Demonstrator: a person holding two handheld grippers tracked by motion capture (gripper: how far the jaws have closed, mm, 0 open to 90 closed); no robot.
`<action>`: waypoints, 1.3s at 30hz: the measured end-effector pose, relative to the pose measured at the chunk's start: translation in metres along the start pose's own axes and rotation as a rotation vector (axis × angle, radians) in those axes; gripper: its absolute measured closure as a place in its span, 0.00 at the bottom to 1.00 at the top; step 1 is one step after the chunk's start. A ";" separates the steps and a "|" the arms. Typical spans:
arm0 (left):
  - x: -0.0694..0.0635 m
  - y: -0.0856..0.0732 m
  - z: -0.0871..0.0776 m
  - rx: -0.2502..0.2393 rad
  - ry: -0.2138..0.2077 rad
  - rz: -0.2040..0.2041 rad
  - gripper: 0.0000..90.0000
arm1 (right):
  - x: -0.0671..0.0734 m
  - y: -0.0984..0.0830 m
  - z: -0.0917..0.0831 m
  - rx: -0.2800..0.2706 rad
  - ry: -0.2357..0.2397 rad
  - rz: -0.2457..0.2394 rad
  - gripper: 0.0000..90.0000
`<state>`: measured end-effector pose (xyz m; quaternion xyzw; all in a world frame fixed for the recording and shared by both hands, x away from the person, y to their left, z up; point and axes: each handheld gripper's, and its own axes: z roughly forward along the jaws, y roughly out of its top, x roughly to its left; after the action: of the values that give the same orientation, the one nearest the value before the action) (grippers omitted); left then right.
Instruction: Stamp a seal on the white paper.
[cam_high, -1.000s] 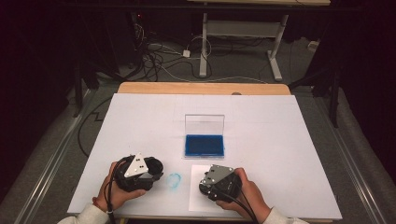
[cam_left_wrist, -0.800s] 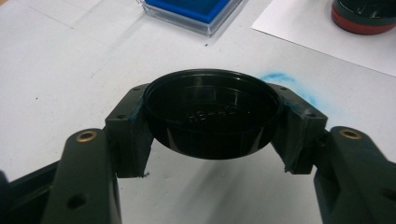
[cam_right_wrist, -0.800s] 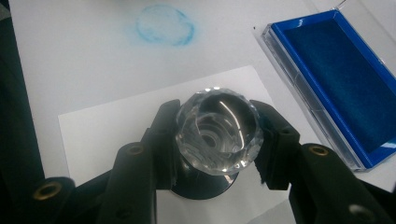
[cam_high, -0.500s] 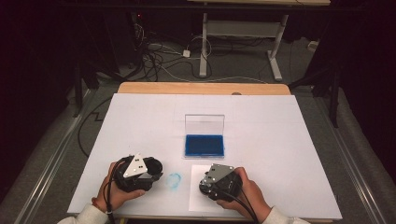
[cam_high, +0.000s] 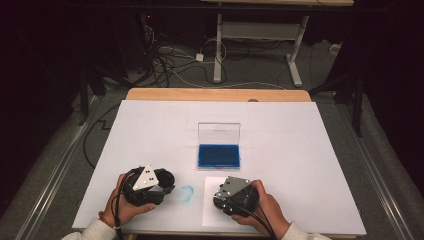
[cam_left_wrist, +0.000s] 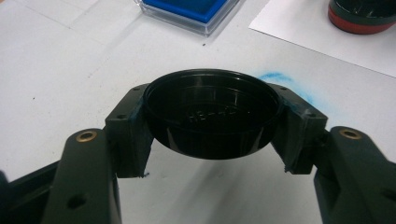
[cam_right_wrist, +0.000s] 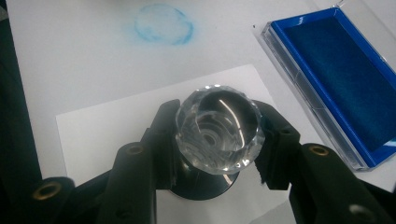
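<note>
while the right hand-held gripper (cam_right_wrist: 217, 149) clamps the stamp (cam_right_wrist: 217, 135), paper (cam_right_wrist: 93, 135) lies beneath.

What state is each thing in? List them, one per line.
Ink pad case: open, clear lid upright.
Black cap: off the stamp, clamped in the left gripper.
Stamp: uncapped, standing on the paper sheet, gripped by the right gripper.
Table: smeared with a blue ink smudge.

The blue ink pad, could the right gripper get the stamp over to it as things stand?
Probably yes. The right gripper is shut on the stamp by its clear faceted knob, over the white paper sheet. The blue ink pad lies just beyond with its clear lid standing open, nothing between.
</note>
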<state>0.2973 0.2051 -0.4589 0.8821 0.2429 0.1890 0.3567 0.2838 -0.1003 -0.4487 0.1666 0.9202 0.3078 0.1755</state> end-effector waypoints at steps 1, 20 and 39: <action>0.000 0.000 0.000 -0.001 0.000 -0.001 0.41 | 0.000 0.000 0.000 0.004 -0.002 -0.005 0.63; 0.002 0.000 -0.002 -0.005 0.008 -0.001 0.41 | -0.019 0.002 -0.018 -0.101 0.042 0.081 0.63; 0.003 0.000 -0.002 -0.005 0.009 -0.002 0.41 | -0.058 -0.012 -0.070 -0.277 -0.092 0.163 0.63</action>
<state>0.2986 0.2077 -0.4577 0.8800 0.2449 0.1932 0.3582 0.3024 -0.1687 -0.3910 0.2286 0.8433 0.4371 0.2134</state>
